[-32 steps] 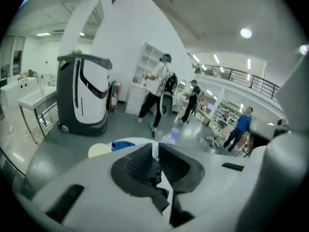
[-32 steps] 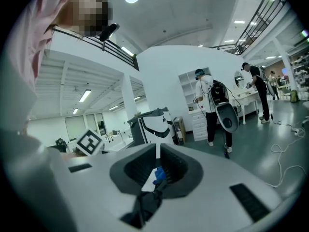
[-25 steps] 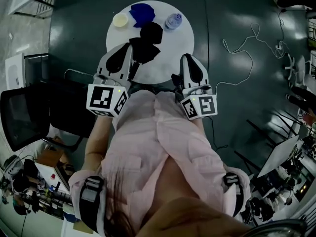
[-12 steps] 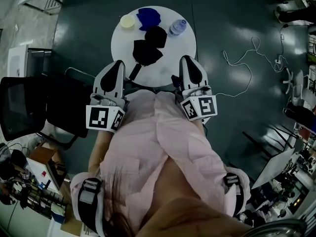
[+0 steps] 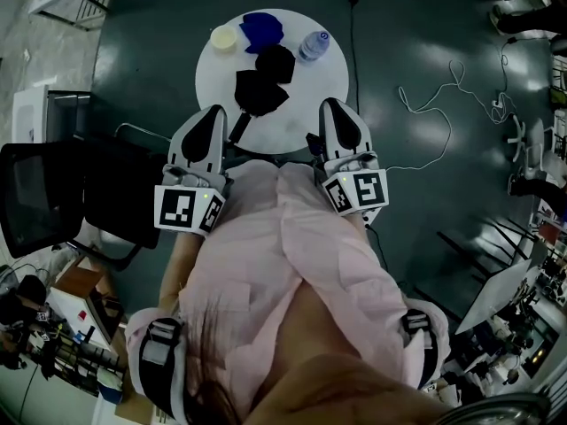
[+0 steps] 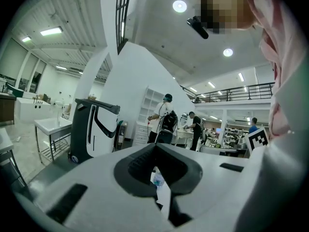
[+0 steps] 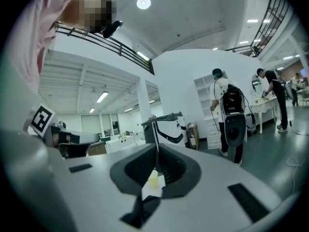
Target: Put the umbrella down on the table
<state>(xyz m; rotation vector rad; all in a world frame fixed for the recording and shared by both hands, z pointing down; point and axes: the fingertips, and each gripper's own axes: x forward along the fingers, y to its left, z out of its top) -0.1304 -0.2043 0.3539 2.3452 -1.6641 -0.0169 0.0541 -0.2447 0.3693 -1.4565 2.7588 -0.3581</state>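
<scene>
White plastic and dark padding meet flush on both tools. The left gripper (image 5: 211, 115) has its jaws pressed together on nothing, and the right gripper (image 5: 335, 106) is likewise closed and empty. We hold them side by side, roughly level, close in front of our pink shirt (image 5: 266, 255).

Ahead of them, between the lines they point along, the black umbrella (image 5: 263, 80) lies folded on the round white table (image 5: 310, 96), free of either tool. Its thin handle (image 5: 239, 129) reaches back toward the left gripper's tip. Past the umbrella, at the far rim, stand a yellow cup (image 5: 222, 36) on the left gripper's side, a blue cloth (image 5: 260, 27) next to it, and a clear bottle (image 5: 314, 42) on the right gripper's side.

We judge the putting-down done, since the umbrella rests on the tabletop with nothing gripping it. What is left calls only for keeping both tools clear of the handle, so it isn't nudged off the near edge.

Much is hard to read. The head view is dim, and we cannot tell whether the handle overhangs the rim or stops on it. Each gripper view is filled by its own jaws. Only a sliver of bottle shows through the left gripper's slit and a sliver of cup through the right's, and the umbrella is hidden from both.
</scene>
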